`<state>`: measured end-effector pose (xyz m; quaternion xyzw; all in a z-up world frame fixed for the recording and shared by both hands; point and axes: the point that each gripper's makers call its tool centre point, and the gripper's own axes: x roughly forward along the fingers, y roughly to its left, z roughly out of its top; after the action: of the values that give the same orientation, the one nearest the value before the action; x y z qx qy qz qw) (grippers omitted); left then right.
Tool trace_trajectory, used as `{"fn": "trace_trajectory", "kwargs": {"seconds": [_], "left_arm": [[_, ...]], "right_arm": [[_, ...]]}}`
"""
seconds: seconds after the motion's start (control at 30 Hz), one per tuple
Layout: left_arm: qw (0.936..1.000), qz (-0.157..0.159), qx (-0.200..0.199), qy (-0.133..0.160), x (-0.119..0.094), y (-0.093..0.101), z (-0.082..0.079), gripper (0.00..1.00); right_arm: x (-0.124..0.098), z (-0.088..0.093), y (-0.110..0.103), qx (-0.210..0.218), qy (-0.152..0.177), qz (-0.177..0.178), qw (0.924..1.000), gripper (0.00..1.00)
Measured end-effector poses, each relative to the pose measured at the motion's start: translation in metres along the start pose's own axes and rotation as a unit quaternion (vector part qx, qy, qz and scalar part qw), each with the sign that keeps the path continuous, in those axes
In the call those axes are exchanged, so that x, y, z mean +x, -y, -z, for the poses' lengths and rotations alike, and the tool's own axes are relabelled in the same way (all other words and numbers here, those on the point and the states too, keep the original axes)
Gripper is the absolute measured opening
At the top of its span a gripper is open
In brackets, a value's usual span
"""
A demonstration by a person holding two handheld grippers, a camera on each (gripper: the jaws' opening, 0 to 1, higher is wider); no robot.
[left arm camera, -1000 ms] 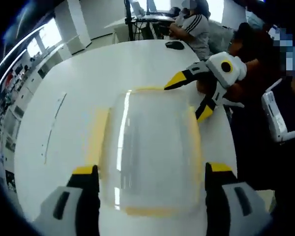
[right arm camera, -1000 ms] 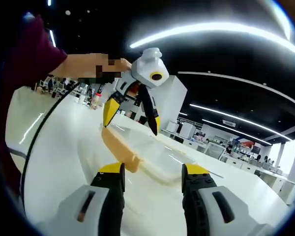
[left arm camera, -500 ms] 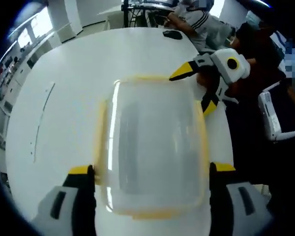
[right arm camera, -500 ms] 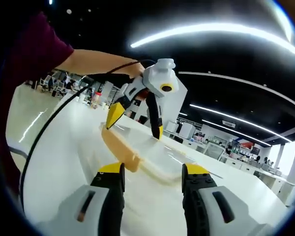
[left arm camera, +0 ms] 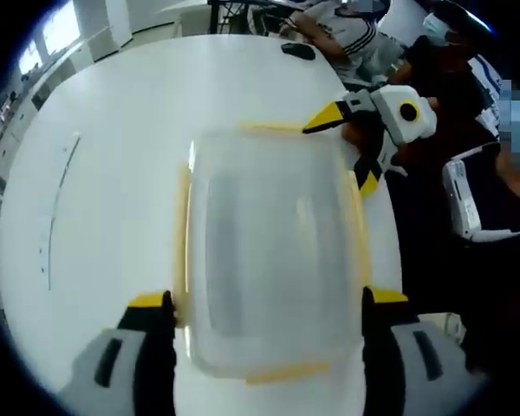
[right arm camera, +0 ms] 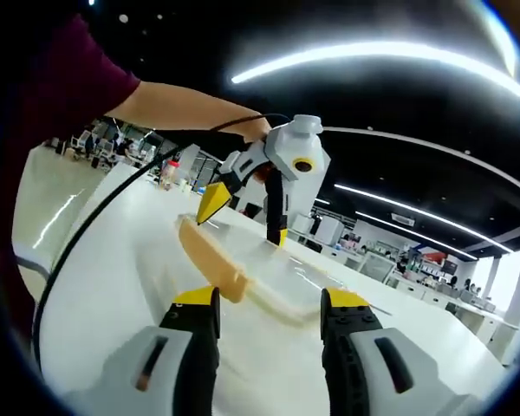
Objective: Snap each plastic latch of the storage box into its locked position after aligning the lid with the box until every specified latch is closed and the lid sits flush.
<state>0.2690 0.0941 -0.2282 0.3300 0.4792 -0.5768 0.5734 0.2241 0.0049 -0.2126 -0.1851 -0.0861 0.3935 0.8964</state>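
Note:
A clear storage box (left arm camera: 269,251) with its clear lid on and yellow latches (left arm camera: 183,227) along its sides lies on the white table (left arm camera: 113,173). My left gripper (left arm camera: 267,299) is open, its jaws spread wide on either side of the box's near end. My right gripper (left arm camera: 351,147) is open by the box's far right corner, one yellow tip over the far edge. In the right gripper view, my right gripper (right arm camera: 269,299) is open just short of a yellow latch (right arm camera: 215,262). My left gripper (right arm camera: 251,217) hovers over the box (right arm camera: 282,273) beyond it.
People sit and stand along the table's far and right edges (left arm camera: 351,39). A black mouse (left arm camera: 298,50) lies near the far edge. A black cable (right arm camera: 87,234) trails from the left gripper across the table. Bare table stretches to the left of the box.
My left gripper has drifted along over the box, away from the right gripper, with its jaws still spread wide. My right gripper has stayed put by the latch.

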Motion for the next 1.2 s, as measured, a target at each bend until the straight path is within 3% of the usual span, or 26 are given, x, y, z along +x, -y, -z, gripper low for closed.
{"fn": "trace_trajectory", "kwargs": {"seconds": [0.23,0.67,1.1,1.2], "left_arm": [[0.9996,0.016,-0.004,-0.022,0.0007,-0.0015,0.0029,0.88],[0.9987,0.04,-0.013,-0.029,0.0035,-0.0082,0.0073,0.8],[0.9967,0.057,-0.031,-0.048,0.0066,-0.0059,0.0085,0.78],[0.9969,0.059,-0.034,-0.038,0.0065,-0.0049,0.009,0.77]], "right_arm": [[0.0003,-0.0003,0.0001,-0.001,0.001,0.0,1.0,0.45],[0.0,-0.001,-0.0002,-0.003,0.002,0.0,1.0,0.45],[0.0002,-0.0017,-0.0009,-0.005,0.002,0.001,1.0,0.45],[0.0001,-0.0019,-0.0013,-0.006,0.002,0.001,1.0,0.45]]}}
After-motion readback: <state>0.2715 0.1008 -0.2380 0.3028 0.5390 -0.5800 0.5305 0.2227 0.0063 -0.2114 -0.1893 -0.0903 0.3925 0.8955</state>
